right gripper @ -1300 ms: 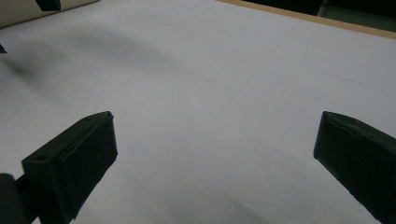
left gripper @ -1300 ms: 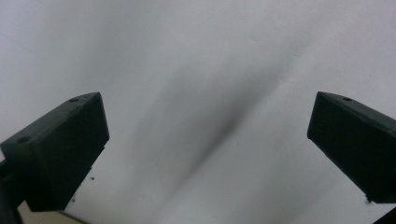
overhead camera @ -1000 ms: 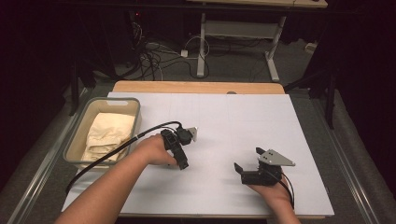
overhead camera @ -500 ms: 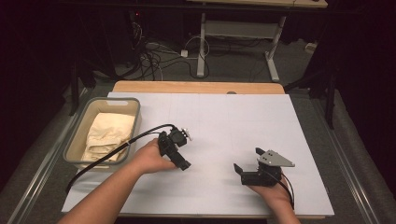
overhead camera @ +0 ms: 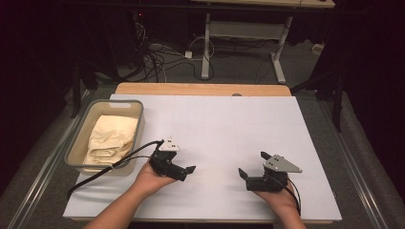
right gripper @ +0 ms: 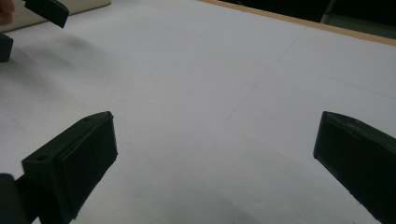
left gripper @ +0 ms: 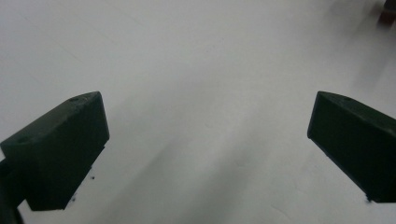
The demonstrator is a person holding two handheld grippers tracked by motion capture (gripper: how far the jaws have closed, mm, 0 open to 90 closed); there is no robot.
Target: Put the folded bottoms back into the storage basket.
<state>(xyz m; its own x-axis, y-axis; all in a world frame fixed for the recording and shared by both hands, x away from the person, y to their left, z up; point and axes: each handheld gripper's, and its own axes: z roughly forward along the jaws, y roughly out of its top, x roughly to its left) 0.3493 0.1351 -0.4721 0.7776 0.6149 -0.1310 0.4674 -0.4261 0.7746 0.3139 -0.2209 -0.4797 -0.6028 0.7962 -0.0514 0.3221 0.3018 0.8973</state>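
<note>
My left gripper (overhead camera: 187, 170) is held low over the white board (overhead camera: 215, 129), near its front left, with its jaws pointing right. In the left gripper view it (left gripper: 205, 140) is open, with bare white surface between the jaws. My right gripper (overhead camera: 252, 163) hovers at the front right, jaws pointing left and away. In the right gripper view it (right gripper: 215, 154) is open with nothing in it. The left gripper's jaw tips (right gripper: 44, 11) show at the top left of the right gripper view.
A grey bin (overhead camera: 112, 102) holding a folded cream cloth (overhead camera: 109, 139) stands at the board's left edge. The left gripper's black cable (overhead camera: 110, 164) trails past the bin's front. A wooden strip (overhead camera: 203, 89) borders the far edge; table legs and cables lie beyond.
My left gripper has drawn back toward the person and turned its jaws from pointing away to pointing right. The right gripper has stayed put.
</note>
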